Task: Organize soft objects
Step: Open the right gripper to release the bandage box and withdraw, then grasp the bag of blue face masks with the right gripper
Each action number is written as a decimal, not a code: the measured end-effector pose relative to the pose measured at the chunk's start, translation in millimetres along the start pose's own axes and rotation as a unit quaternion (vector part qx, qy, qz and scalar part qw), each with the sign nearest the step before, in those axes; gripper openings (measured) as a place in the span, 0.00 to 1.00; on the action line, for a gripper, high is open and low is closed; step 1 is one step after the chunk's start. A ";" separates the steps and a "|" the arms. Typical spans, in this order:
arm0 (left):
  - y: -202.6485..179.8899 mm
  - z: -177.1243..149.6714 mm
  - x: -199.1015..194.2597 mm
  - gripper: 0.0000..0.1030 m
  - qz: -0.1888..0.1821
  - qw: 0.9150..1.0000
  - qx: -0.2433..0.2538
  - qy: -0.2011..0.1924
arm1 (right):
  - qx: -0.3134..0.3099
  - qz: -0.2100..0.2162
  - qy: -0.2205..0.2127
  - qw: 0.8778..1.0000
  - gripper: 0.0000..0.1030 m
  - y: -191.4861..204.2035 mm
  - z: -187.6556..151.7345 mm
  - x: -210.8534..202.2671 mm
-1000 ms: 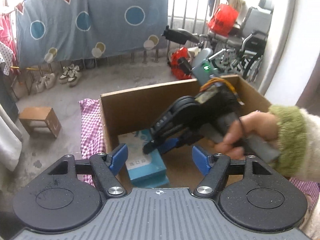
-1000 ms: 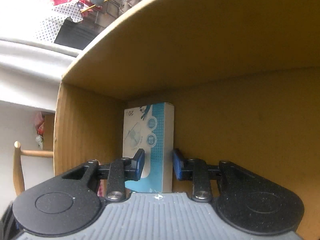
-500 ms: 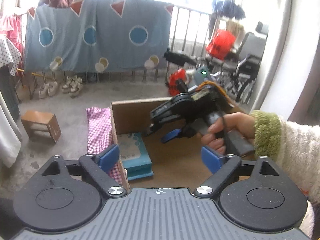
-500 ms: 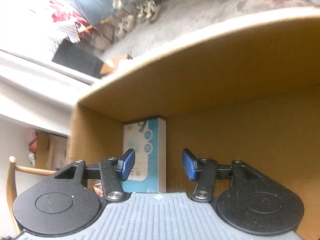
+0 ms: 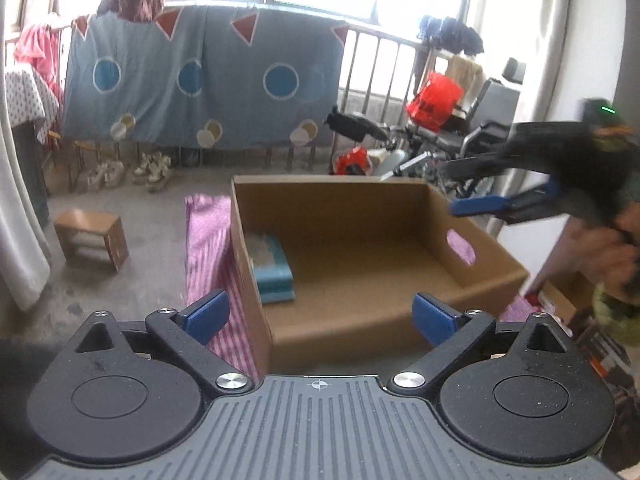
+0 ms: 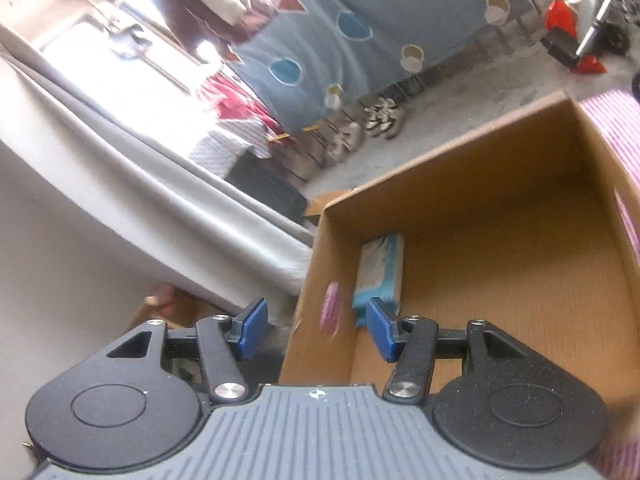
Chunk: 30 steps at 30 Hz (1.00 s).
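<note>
An open cardboard box (image 5: 440, 216) stands on a pink checked cloth (image 5: 206, 232). A blue and white packet (image 5: 270, 268) lies alone in its near left corner; it also shows in the right wrist view (image 6: 378, 272) against the box wall (image 6: 472, 168). My left gripper (image 5: 320, 316) is open and empty, in front of the box's near edge. My right gripper (image 6: 316, 330) is open and empty, astride the box's side wall and above it. It shows in the left wrist view (image 5: 500, 204), raised beyond the box's right wall.
A small wooden stool (image 5: 92, 238) stands on the concrete floor to the left. A blue patterned sheet (image 5: 200, 80) hangs on a railing behind, with shoes (image 5: 132, 168) under it. A wheelchair and red bags (image 5: 434, 100) sit at the back right. A grey curtain (image 6: 160, 200) hangs beside the box.
My right gripper has opened, let go of the blue packet in the box, and drawn back up and out to the right. My left gripper has opened wider and pulled back.
</note>
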<state>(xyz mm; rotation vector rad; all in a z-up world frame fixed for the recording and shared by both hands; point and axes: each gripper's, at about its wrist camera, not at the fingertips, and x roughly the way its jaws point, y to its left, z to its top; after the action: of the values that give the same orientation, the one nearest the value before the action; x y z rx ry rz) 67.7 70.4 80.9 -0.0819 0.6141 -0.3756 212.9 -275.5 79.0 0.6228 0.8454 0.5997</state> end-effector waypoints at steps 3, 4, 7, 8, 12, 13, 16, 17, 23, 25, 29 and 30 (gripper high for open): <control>-0.2 -20.1 1.0 0.96 -0.008 1.000 -0.010 0.021 | 0.040 0.030 0.003 0.999 0.58 -24.1 -46.5 -29.3; -0.2 -26.8 1.1 0.95 -0.011 0.999 -0.013 0.028 | 0.054 0.039 0.003 0.998 0.58 -28.3 -61.7 -29.8; -4.0 -46.9 3.3 0.92 -0.011 0.999 -0.016 0.051 | 0.112 0.057 0.009 0.992 0.61 -51.1 -112.4 -34.1; -5.9 -53.7 3.0 0.92 -0.012 0.998 -0.016 0.055 | 0.141 0.061 0.011 0.988 0.61 -62.1 -130.5 -32.6; -17.0 -71.5 6.9 0.82 -0.021 0.996 0.006 0.085 | 0.276 0.098 0.015 0.956 0.61 -106.9 -191.3 -10.5; -18.9 -74.9 8.5 0.80 -0.020 0.995 0.011 0.092 | 0.309 0.107 0.019 0.945 0.61 -117.0 -204.4 -3.0; -21.5 -84.8 13.9 0.72 -0.017 0.993 0.016 0.112 | 0.370 0.121 0.032 0.920 0.61 -135.0 -230.8 18.6; -22.2 -87.6 15.9 0.70 -0.014 0.993 0.019 0.117 | 0.381 0.122 0.035 0.916 0.61 -137.3 -235.5 25.2; -26.3 -98.3 18.1 0.54 -0.001 0.992 0.030 0.120 | 0.404 0.128 0.029 0.905 0.56 -145.3 -246.6 41.0; -27.1 -99.7 17.0 0.53 0.000 0.993 0.031 0.116 | 0.408 0.126 0.025 0.904 0.53 -148.1 -246.8 45.7; -28.2 -99.3 13.4 0.52 -0.007 0.994 0.030 0.109 | 0.414 0.131 0.018 0.900 0.51 -149.7 -253.0 48.6; -28.0 -98.8 12.0 0.52 -0.012 0.994 0.029 0.107 | 0.415 0.135 0.014 0.900 0.51 -148.8 -253.1 48.6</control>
<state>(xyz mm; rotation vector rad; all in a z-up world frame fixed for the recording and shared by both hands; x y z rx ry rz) 10.9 43.4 -1.1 0.0071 0.8142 -0.4282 65.5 -276.0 -179.6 1.5325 1.0453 0.4782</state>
